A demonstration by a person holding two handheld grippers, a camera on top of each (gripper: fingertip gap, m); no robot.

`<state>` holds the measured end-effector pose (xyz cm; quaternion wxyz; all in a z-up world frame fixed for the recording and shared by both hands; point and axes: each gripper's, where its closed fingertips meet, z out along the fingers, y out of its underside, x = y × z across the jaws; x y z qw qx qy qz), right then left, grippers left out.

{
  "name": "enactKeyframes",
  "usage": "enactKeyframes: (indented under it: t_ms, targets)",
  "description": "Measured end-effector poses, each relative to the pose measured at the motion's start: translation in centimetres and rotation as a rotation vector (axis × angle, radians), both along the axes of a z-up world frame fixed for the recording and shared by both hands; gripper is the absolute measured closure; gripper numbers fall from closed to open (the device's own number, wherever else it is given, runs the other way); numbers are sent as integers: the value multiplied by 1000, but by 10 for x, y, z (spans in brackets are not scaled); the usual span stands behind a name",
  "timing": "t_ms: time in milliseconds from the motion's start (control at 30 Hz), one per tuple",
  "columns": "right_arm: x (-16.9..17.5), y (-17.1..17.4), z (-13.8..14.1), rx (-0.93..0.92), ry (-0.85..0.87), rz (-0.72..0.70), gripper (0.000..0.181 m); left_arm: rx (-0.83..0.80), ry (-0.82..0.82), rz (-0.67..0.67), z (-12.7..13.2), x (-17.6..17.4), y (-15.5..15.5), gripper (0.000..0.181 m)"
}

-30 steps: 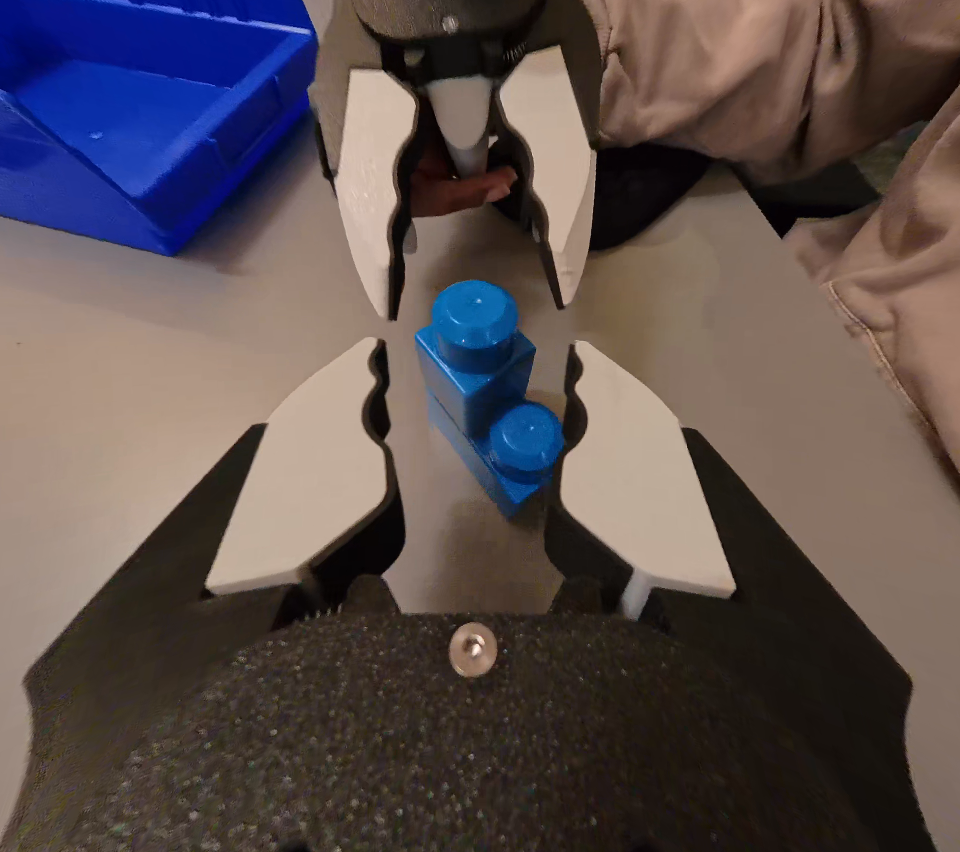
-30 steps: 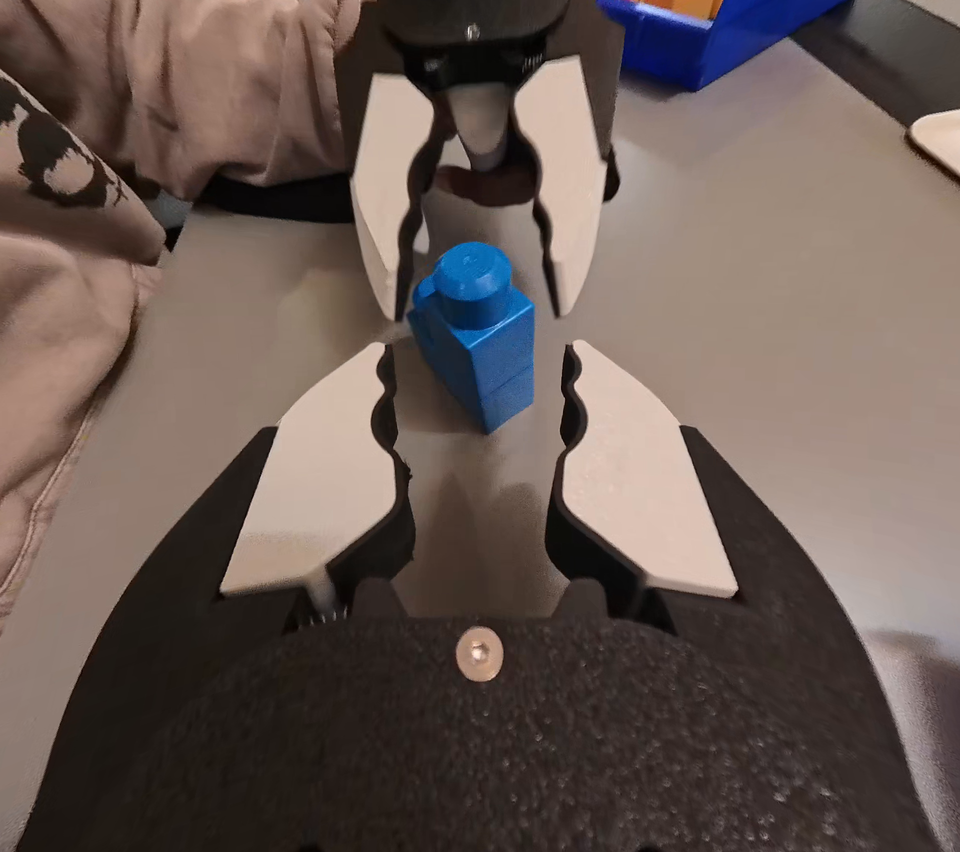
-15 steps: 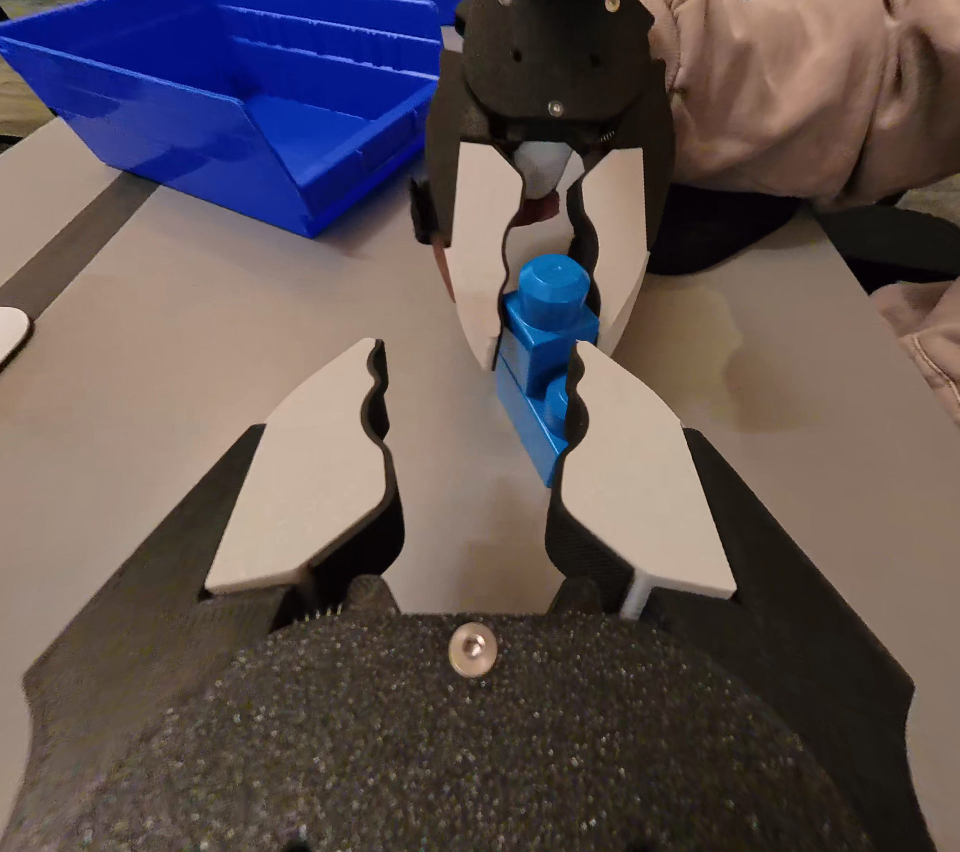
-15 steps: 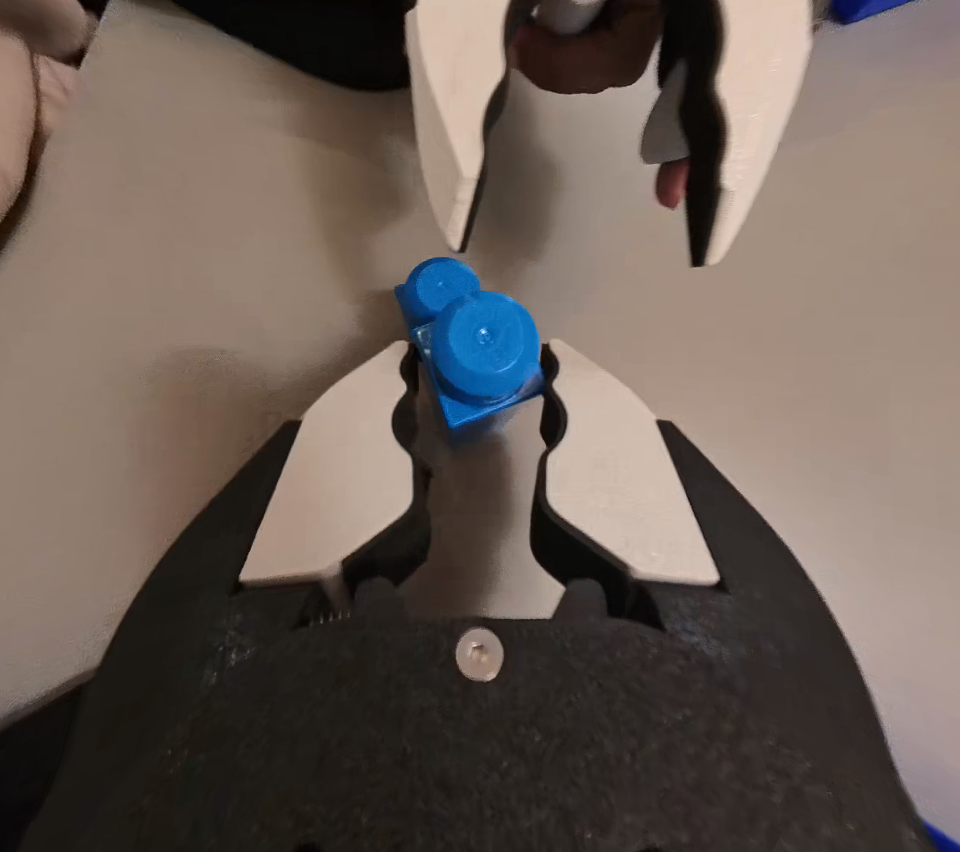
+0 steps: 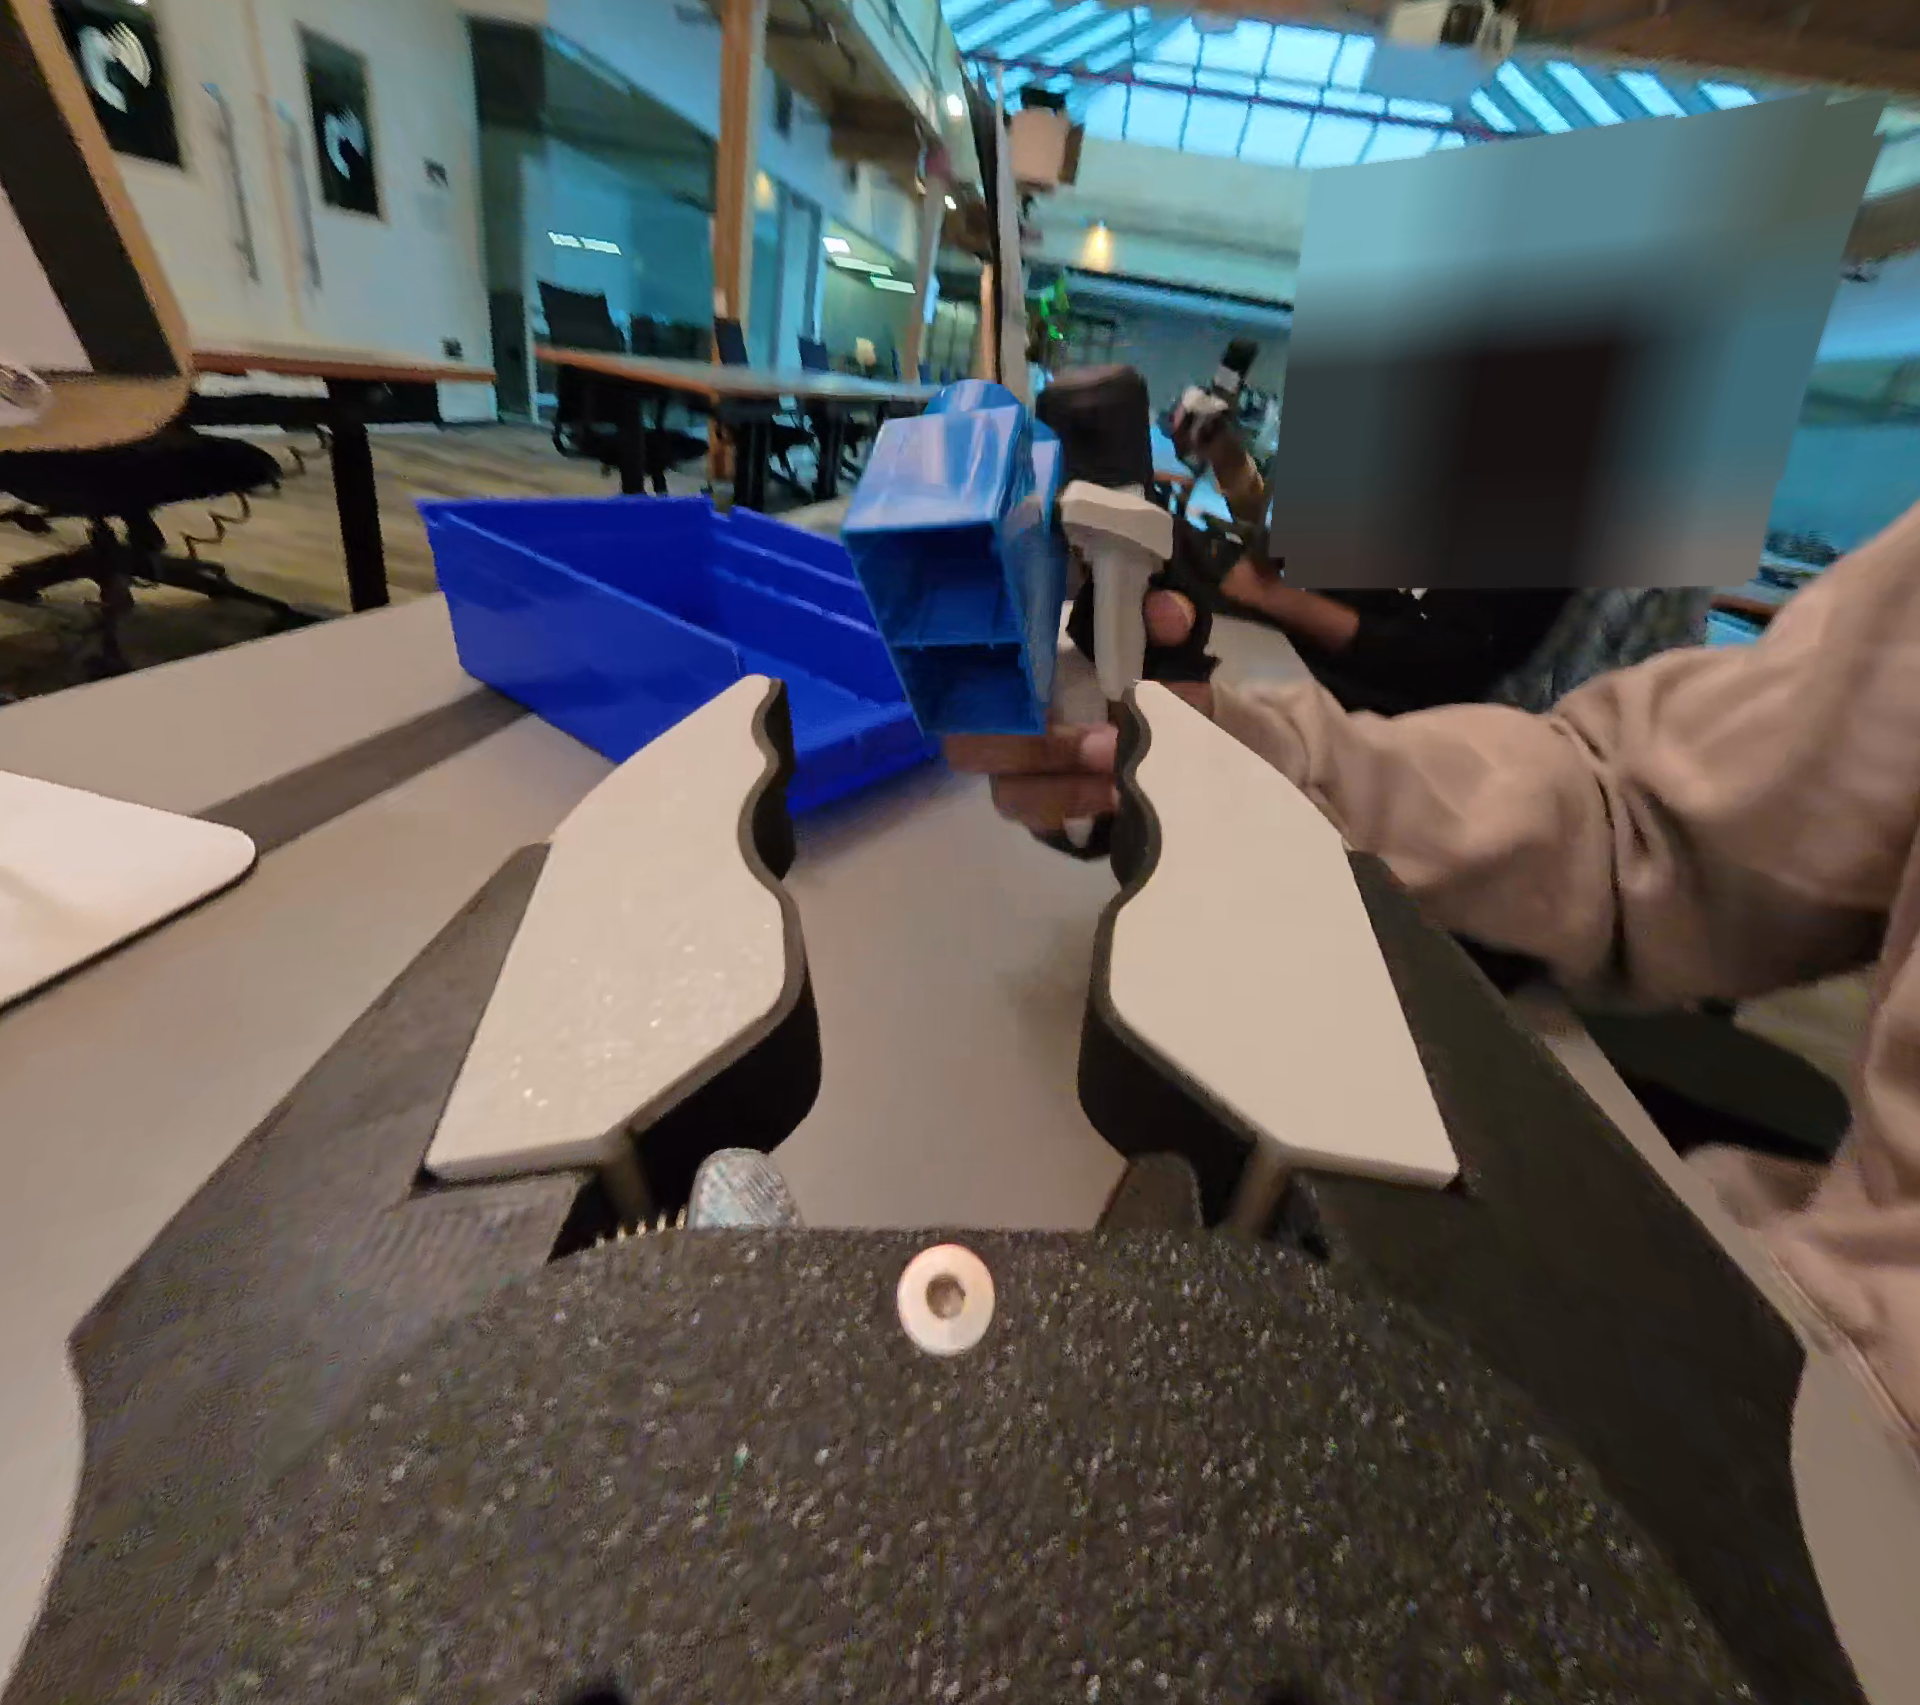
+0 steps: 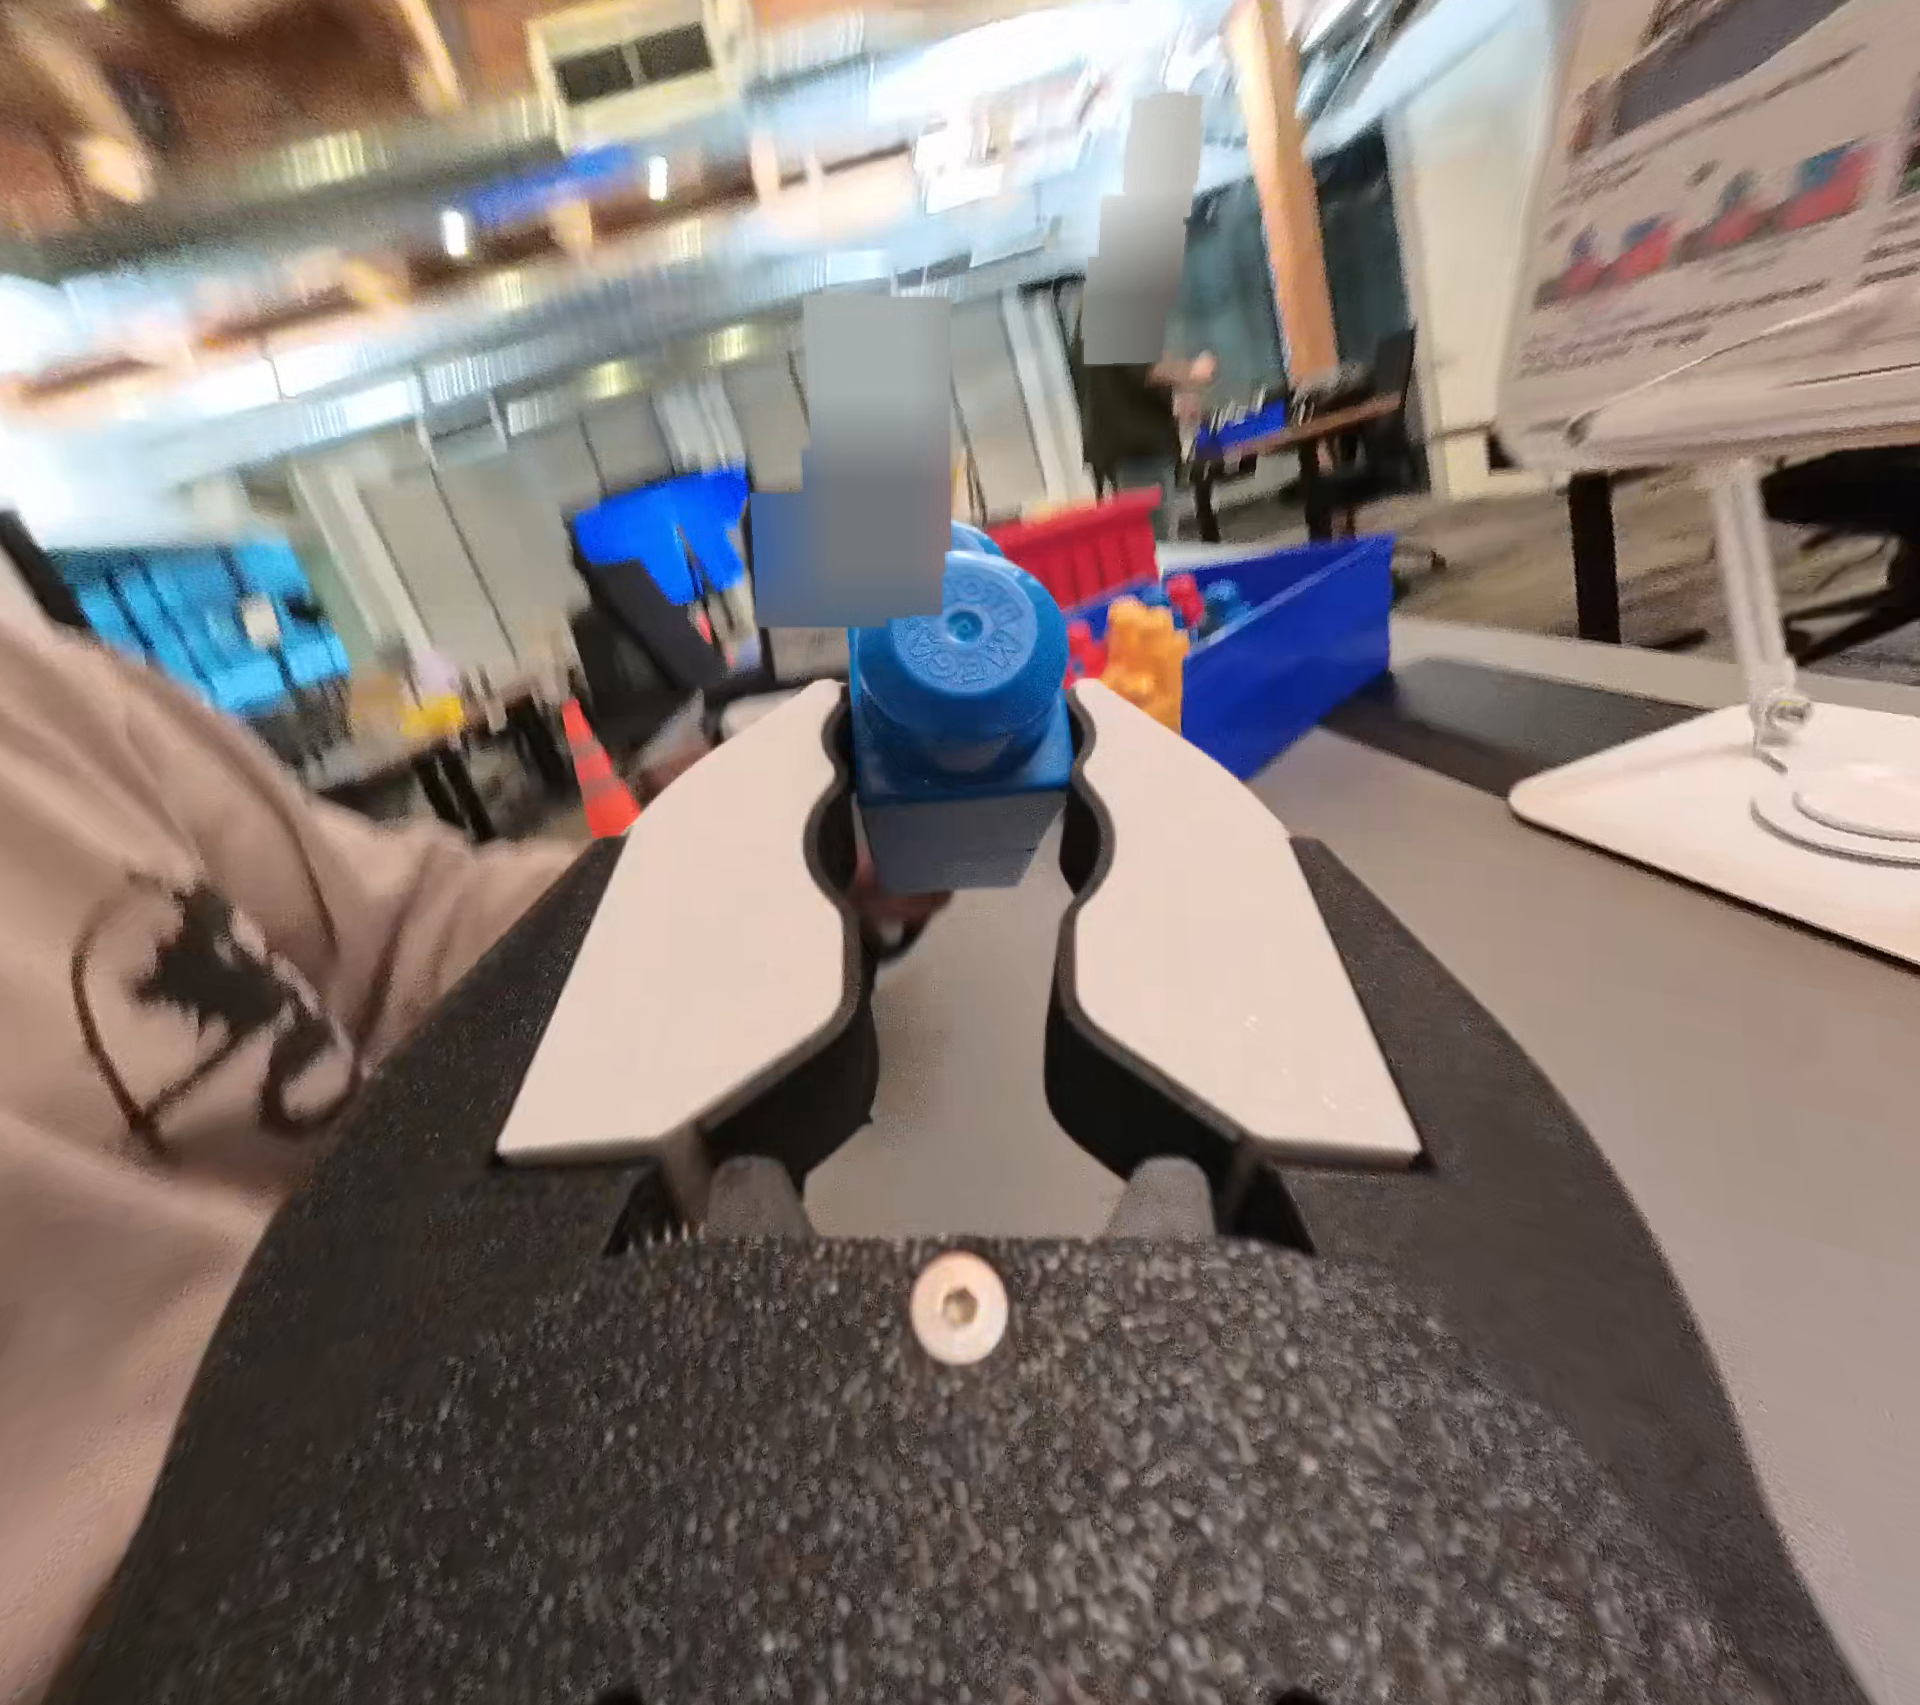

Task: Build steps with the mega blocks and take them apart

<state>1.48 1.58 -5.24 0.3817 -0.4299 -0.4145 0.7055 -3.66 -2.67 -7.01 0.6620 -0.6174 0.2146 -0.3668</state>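
Right gripper (image 6: 956,720) squeezes the blue blocks (image 6: 961,751) up in the air. Left gripper (image 5: 951,782) is wide and empty. A loose squeeze could drop them.

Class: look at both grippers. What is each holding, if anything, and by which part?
The right gripper pinches the blue blocks by their side walls, just below the stud. The left gripper is open and holds nothing.
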Motion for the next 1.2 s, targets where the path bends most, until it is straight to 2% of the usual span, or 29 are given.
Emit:
enactKeyframes:
  t_ms: [133,333,433,533,600,700,867,1067,1133,1200]
  targets:
    - [-4,1,11,-182,112,12,145,53,-27,42,10,13,1,118]
    - [-15,-17,15,-208,156,30,145,70,-115,42,22,28,1,116]
    - [-17,-22,15,-230,174,47,145,79,-143,58,25,23,0,127]
    - [-19,-30,11,-211,159,75,145,75,-142,82,23,18,3,130]
    - [-21,-35,10,-211,158,87,145,68,-152,17,23,23,-3,143]
    - [-20,-40,9,-186,153,116,145,46,-157,-36,22,26,-8,144]
    - [-20,-52,-2,16,-2,144,144,26,-69,-98,18,26,-16,144]
    - [-13,-60,-26,347,-231,124,121,-15,44,-193,3,24,-25,144]
    - [-16,-64,-36,416,-291,118,121,-18,71,-218,-1,26,-28,144]
    - [-19,-66,-42,446,-306,106,133,-21,117,-224,-6,29,-30,144]
